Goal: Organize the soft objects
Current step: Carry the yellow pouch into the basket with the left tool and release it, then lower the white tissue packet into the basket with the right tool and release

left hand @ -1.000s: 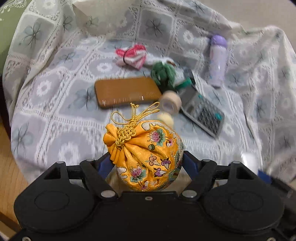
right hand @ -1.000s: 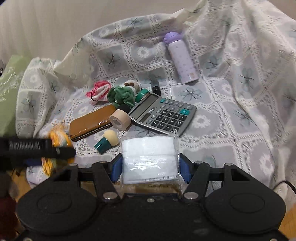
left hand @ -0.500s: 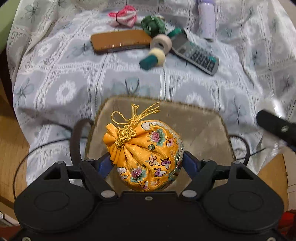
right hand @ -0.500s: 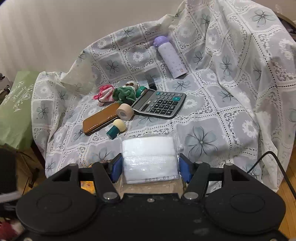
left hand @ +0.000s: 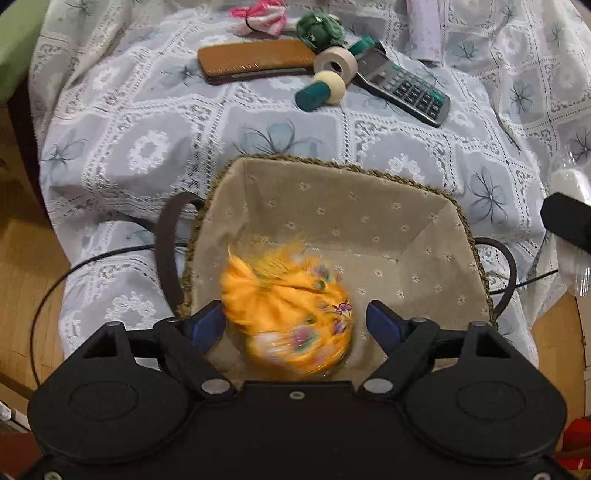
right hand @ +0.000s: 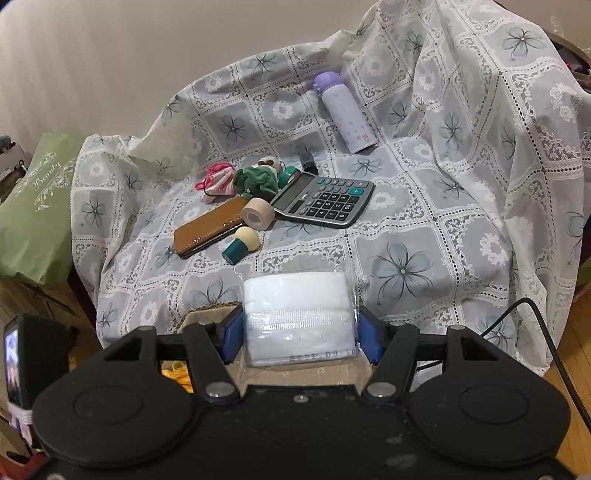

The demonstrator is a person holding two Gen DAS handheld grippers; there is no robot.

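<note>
The left hand-held gripper [left hand: 295, 325] has just been opening: its blue pads stand clear of the blurred orange embroidered silk pouch [left hand: 288, 317], which is between them, released and dropping into the beige fabric-lined woven basket [left hand: 332, 173] below. The right hand-held gripper [right hand: 297, 332] is clenched on a white folded cloth in clear plastic wrap [right hand: 297, 314]. At 12 o'clock on the lace-covered sofa lie a pink fabric scrunchie [left hand: 260, 14] and a green one [left hand: 317, 27]. Next, I judge, the right packet goes over the basket.
</note>
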